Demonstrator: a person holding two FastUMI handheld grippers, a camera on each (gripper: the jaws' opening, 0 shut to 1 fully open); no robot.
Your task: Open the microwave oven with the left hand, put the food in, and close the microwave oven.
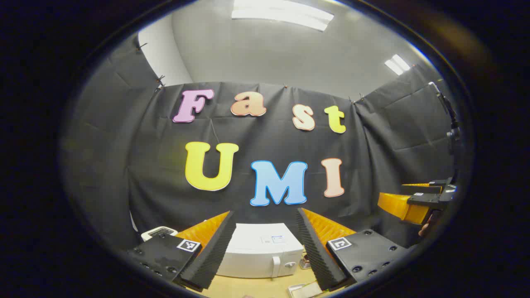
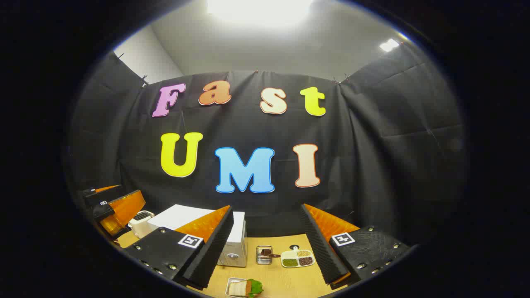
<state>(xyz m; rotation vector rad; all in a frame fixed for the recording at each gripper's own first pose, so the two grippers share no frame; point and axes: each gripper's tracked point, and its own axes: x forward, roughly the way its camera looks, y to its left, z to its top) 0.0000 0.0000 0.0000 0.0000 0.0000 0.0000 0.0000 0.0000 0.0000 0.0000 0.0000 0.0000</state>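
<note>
The microwave (image 1: 258,254) is a white box at the back of the table (image 2: 285,279), up against the black wall, and its door is shut. In the left gripper view it sits straight ahead, right between the two fingers of the left gripper (image 1: 261,252). The handle (image 1: 276,266) is a white bar that stands up and down near the right edge of the door. This gripper is wide open and holds nothing, and it is well back from the door and not touching it. It is the nearer one, so I think it only has to go forward and a bit to the right to reach the handle. The right gripper (image 2: 267,252) is wide open too, with nothing in it. The food (image 2: 245,287) is a sandwich with a green leaf in a small tray by the front edge of the table, low between the right gripper's fingers. From there the microwave is off to the left.
</note>
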